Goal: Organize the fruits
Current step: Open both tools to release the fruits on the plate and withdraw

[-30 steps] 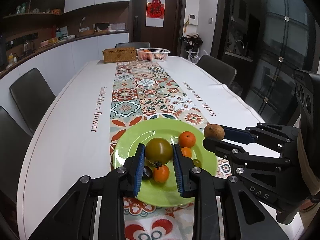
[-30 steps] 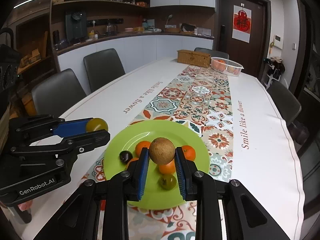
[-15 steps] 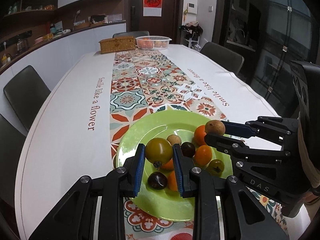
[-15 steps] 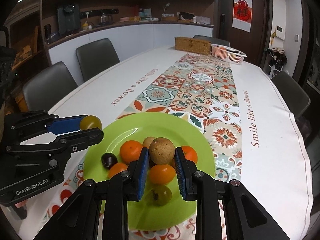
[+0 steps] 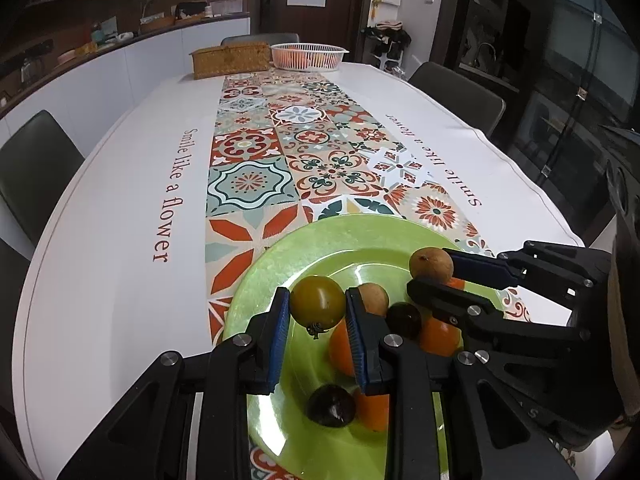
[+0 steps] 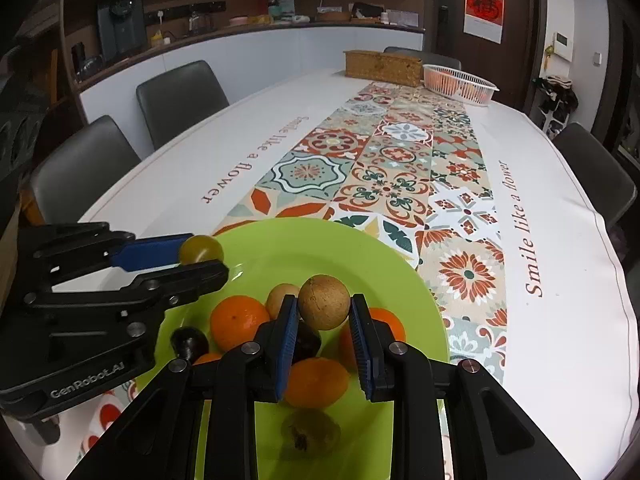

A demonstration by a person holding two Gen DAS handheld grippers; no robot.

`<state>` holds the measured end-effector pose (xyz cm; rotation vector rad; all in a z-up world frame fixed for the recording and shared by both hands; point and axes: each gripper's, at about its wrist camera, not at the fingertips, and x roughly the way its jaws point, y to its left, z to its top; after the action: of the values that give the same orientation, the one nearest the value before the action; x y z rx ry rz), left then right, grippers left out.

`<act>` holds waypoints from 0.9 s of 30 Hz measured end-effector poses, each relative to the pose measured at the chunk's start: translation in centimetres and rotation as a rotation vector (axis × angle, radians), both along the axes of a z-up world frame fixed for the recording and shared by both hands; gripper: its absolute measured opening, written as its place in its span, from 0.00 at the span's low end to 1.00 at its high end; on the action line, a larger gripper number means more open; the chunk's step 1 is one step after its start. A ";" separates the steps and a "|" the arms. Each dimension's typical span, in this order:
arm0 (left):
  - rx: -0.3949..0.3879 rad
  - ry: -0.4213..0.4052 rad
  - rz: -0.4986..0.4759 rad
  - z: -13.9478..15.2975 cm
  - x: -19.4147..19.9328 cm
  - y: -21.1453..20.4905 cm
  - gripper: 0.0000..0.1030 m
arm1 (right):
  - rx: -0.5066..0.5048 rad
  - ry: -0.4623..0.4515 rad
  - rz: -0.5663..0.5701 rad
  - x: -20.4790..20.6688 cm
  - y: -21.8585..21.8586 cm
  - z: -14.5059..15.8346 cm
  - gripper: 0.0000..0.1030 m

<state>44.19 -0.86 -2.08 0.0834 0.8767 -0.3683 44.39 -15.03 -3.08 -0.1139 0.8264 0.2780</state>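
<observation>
Left gripper point(image 5: 317, 312) clamped green tomato point(image 5: 317, 300); right gripper point(image 6: 324, 316) clamped brown fruit point(image 6: 324, 307), above green plate point(image 6: 280, 248). Only right view showed green fruit point(image 6: 310, 432) at plate's near edge.

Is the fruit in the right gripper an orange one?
No, the right gripper is shut on a round brown fruit, above the oranges on the green plate.

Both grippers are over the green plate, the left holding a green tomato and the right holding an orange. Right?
Not quite. The right gripper holds a round brown fruit, not an orange, as the right wrist view shows. The left gripper does hold the green tomato over the green plate.
</observation>
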 end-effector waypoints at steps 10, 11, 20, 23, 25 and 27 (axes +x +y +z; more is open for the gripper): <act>0.036 -0.041 0.026 0.5 -1.7 0.2 0.33 | 0.003 -0.008 -0.033 -0.8 -1.1 0.4 0.35; 0.036 -0.048 0.028 0.8 -2.2 0.2 0.33 | 0.006 -0.011 -0.040 -1.1 -1.3 0.5 0.35; 0.062 -0.133 0.100 4.5 -7.2 0.2 0.41 | 0.041 -0.082 -0.098 -6.0 -2.7 3.9 0.40; 0.082 -0.189 0.132 5.8 -9.6 0.3 0.52 | 0.060 -0.109 -0.129 -8.7 -3.4 5.3 0.49; 0.089 -0.216 0.140 6.6 -11.5 0.3 0.54 | 0.074 -0.118 -0.138 -10.3 -3.6 5.8 0.54; 0.096 -0.235 0.154 7.3 -13.4 0.2 0.59 | 0.079 -0.135 -0.153 -12.5 -4.0 6.4 0.59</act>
<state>30.77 -0.63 5.19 0.1441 0.6636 -0.1677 31.93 -18.98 3.34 0.0043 0.6849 0.1568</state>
